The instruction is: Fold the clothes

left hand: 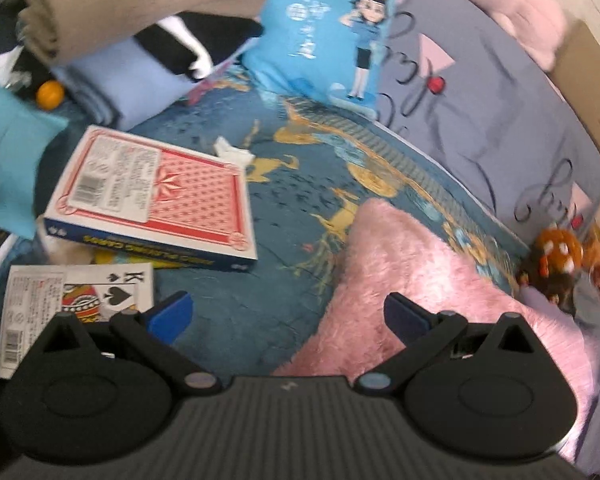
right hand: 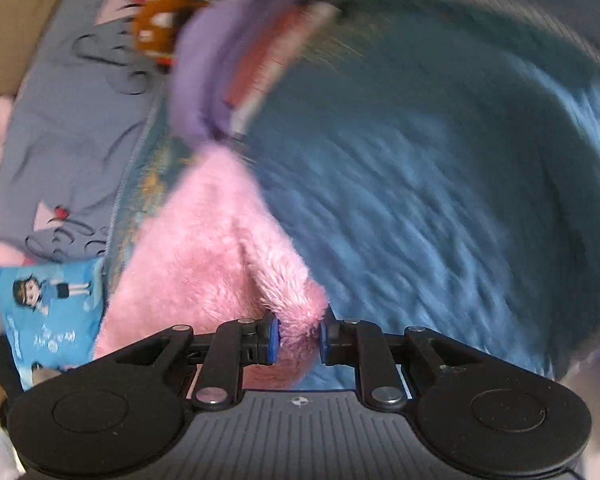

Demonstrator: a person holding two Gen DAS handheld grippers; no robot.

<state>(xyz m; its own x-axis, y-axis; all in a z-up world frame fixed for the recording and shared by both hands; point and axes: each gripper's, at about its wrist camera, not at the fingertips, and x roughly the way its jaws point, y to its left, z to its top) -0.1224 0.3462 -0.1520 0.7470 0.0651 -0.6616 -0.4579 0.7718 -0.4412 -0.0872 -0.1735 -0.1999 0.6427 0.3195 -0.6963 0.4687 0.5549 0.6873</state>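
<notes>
Your right claw [right hand: 299, 340] is pinching the pink fleece [right hand: 204, 248]; your left claw [left hand: 287, 316] is hovering spread. Be grabbing a matching corner.

card box [left hand: 152, 196] on bedspread [left hand: 260, 300], garment [left hand: 420, 264] right

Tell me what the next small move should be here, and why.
Probably bring the open left gripper onto the pink fluffy garment and pinch its near edge. The right gripper is already shut on one bunched corner of it, while the rest lies loose on the blue bedspread, so a fold likely needs a second hold.
</notes>
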